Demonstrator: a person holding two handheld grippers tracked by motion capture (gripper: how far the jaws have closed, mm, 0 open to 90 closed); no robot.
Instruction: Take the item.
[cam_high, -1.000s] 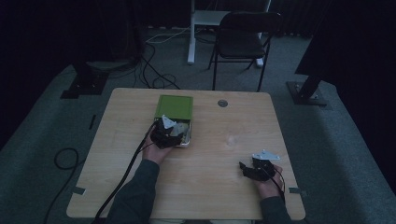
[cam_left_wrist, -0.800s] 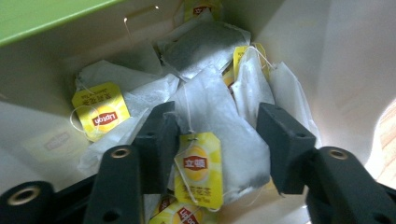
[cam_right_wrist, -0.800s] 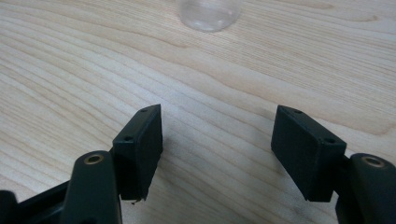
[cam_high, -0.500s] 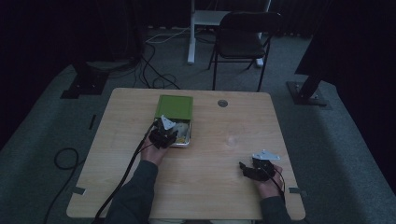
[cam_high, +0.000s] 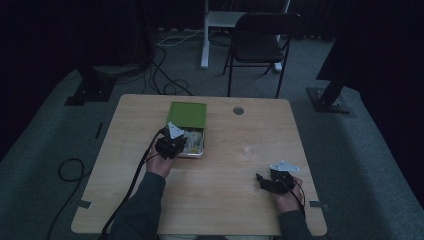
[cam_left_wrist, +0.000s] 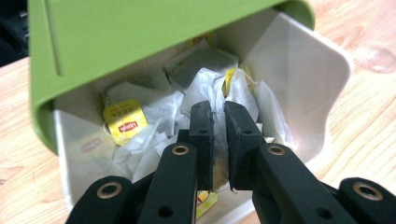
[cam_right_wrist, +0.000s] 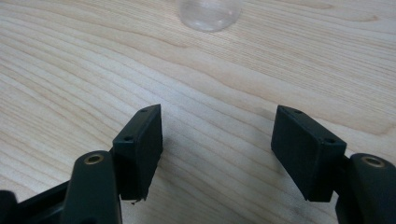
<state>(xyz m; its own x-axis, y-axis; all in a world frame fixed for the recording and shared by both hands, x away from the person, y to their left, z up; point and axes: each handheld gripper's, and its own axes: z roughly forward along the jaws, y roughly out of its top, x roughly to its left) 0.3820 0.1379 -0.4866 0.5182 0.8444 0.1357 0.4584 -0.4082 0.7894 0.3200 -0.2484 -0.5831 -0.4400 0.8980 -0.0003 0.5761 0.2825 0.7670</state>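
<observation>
Near the front edge of the desk (cam_high: 210, 200), toward its right corner, your right gripper (cam_right_wrist: 217, 140) rests low over the bare wood with its jaws wide apart and nothing between them. A little beyond it, toward the middle of the desk, stands a small clear round glass (cam_right_wrist: 210, 11); in the high view it is only a faint spot (cam_high: 247, 150).

On the left side, your left gripper (cam_left_wrist: 218, 123) reaches into the open white box (cam_left_wrist: 322, 65), which lies left of the desk's centre. Its jaws are almost together, with only a narrow slit between them, and they seem to pinch the thin white paper of a tea bag (cam_left_wrist: 210, 91). The box is full of such tea bags, some with yellow tags (cam_left_wrist: 123, 122). The green lid (cam_left_wrist: 140, 32) covers the far part of the box.

Farther, near the back edge, a small round grommet (cam_high: 238, 110) sits in the desk.
</observation>
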